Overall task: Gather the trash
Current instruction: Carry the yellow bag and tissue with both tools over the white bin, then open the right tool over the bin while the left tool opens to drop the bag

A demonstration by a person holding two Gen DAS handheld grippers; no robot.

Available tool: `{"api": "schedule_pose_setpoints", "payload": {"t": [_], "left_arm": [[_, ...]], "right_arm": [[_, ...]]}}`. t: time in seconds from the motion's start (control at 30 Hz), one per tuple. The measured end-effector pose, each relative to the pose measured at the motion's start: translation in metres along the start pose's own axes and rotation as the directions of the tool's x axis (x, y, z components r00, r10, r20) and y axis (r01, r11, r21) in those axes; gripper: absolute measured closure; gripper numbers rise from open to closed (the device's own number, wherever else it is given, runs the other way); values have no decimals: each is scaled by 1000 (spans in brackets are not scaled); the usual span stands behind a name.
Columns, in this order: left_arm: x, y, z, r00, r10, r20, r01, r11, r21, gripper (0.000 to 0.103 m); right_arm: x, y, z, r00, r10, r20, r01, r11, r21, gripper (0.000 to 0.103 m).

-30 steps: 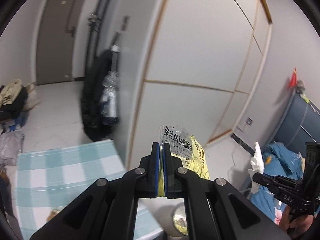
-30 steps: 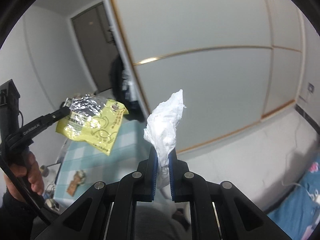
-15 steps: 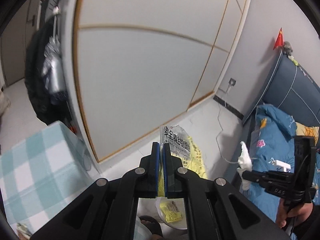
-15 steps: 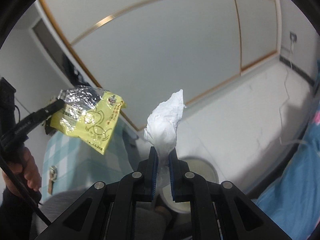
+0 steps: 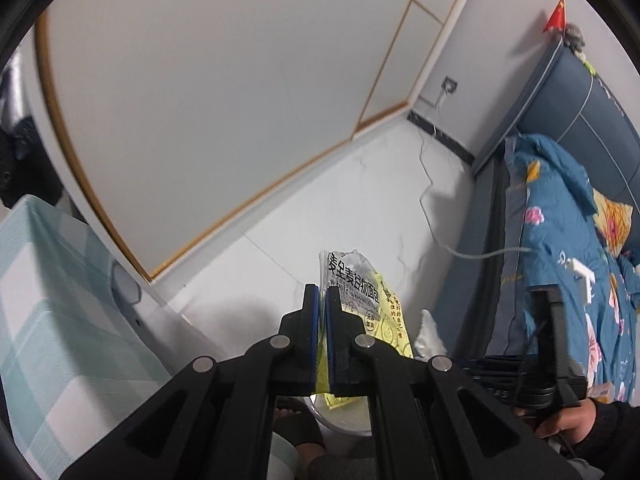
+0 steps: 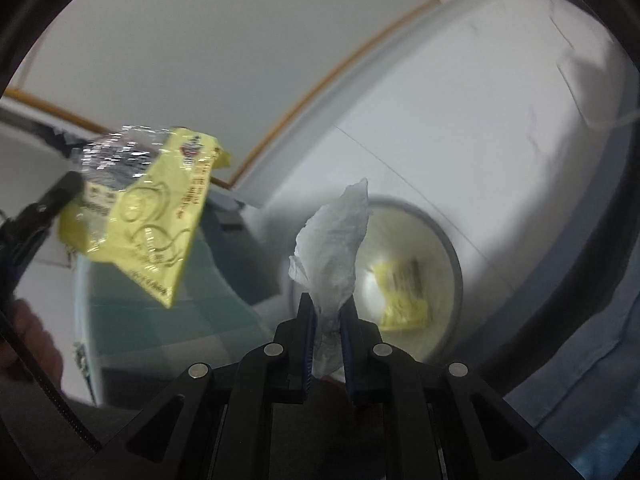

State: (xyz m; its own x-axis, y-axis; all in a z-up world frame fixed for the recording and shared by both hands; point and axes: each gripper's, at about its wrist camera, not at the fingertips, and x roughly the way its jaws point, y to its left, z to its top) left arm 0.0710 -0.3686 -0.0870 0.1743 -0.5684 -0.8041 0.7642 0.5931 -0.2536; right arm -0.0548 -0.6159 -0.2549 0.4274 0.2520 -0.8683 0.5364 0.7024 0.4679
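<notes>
Drop step over the trash bin [image 6: 448, 240] — right gripper [image 6: 328, 334] jaws opening around the crumpled tissue [image 6: 334, 248], left gripper [image 5: 319, 334] clamped on the yellow wrapper [image 5: 380, 312] — likely releases next.

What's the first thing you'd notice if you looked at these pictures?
Probably the bright yellow snack wrapper, pinched in the shut left gripper up in the air. Next, the crumpled white tissue between the right gripper's opening jaws, just above a round white trash bin on the floor. Another yellow wrapper already lies inside it.
</notes>
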Motion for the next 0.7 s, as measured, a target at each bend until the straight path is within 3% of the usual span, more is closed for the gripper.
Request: {"api": "schedule_pose_setpoints", "payload": {"t": [0.2,0.27,0.57,0.7], "left_arm": [[26,-5,1,997,-14,-79,16,1000,24,103],[36,-5,1,994,-15,-110,18,1000,25,103],[68,-10,-7,978,-43,-204,50,998,32,103],[85,-18,-12,964,-53,-262,70,996,54,103]], "right_arm": [[31,-7,3,994,9,-105,-2,998,69,75],[31,-10,4,990,48,-132,-36,996,86,60],[-24,-22,7,999,-4,42,0,996,94,41],[-41,-25,7,995,-12,97,3,996,93,39]]}}
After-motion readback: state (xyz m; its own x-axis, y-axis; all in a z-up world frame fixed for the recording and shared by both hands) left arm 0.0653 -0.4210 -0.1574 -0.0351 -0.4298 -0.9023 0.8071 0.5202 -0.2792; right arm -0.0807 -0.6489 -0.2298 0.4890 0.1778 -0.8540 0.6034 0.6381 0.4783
